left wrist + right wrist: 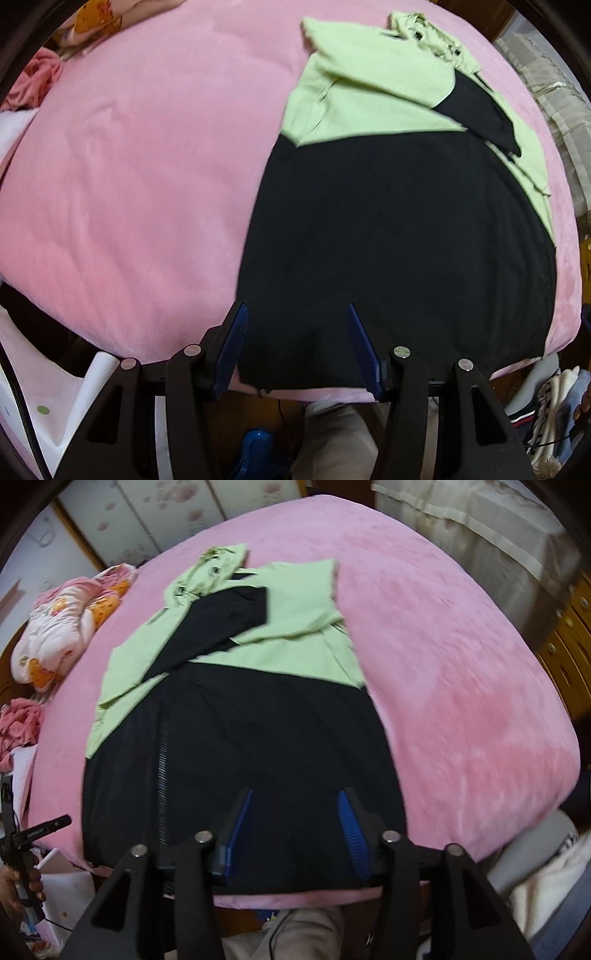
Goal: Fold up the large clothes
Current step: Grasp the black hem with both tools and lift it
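Observation:
A large hooded jacket, black below [399, 240] and light green above [369, 81], lies flat on the pink bed [129, 166]. Its hood [424, 29] points to the far side. One black sleeve [221, 624] is folded across the green chest. My left gripper [297, 310] hovers open over the near-left corner of the black hem, and the cloth lies flat under the gap. My right gripper [295, 794] stands open over the black hem [258, 731] further right, its blue pads clear of the fabric. A zip line [162, 775] runs up the jacket to its left.
A flowered pink quilt [66, 627] and a crumpled pink cloth [22, 720] lie at the bed's left side. Wooden drawers [569, 646] and a covered piece of furniture [480, 528] stand to the right. A leg in beige trousers [332, 435] is at the bed's near edge.

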Demonstrator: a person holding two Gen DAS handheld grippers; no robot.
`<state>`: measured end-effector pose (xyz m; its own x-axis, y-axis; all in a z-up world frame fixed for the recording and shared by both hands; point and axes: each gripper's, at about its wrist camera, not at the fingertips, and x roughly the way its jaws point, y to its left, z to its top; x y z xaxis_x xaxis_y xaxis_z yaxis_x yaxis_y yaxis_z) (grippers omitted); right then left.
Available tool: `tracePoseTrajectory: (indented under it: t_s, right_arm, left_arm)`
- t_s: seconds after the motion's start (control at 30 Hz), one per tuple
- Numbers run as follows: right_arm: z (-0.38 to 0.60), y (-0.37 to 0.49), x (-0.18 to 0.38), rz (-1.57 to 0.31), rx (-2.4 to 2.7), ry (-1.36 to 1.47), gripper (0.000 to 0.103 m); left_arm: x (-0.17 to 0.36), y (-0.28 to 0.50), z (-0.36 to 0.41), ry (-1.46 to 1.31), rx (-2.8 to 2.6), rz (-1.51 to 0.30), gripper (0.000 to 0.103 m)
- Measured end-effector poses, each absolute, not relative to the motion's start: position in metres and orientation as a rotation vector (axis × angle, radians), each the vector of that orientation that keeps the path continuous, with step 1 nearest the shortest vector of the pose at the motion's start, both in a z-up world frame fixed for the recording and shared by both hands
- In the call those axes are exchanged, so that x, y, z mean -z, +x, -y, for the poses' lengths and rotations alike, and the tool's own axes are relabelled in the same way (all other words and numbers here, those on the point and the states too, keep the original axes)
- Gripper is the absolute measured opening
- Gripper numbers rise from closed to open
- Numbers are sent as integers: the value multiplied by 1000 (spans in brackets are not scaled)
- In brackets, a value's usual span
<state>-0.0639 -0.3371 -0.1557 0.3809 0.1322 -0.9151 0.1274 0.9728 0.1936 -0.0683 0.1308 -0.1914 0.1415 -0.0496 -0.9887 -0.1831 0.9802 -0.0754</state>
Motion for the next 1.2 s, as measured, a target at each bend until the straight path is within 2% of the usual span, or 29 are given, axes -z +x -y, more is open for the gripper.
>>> tracePoseTrajectory:
  t_s: [0.3, 0.5, 0.67, 0.83, 0.97, 1.07, 1.2]
  right_arm:
    - [384, -85, 198, -1229, 68, 322, 51]
    - [402, -85, 235, -1264, 55, 353, 51]
    - [405, -86, 261, -1291, 44, 332, 51]
    - [407, -86, 272, -1281, 14, 347, 51]
    - [409, -85, 275, -1278, -27, 356, 53]
    - [410, -84, 274, -1280, -65, 349, 49]
    - [412, -85, 272, -1276, -114, 350, 35]
  left_arm:
    - [232, -73, -148, -329, -12, -1493, 55]
    - [249, -69, -146, -335, 57, -1495, 67]
    - [265, -66, -148, -329, 80, -1490, 71]
    - [282, -67, -149, -292, 114, -1479, 84]
    - [280, -69, -143, -247, 133, -1469, 84]
    - [272, -70, -149, -294, 143, -1455, 84]
    - [266, -74, -173, -361, 103, -1439, 84]
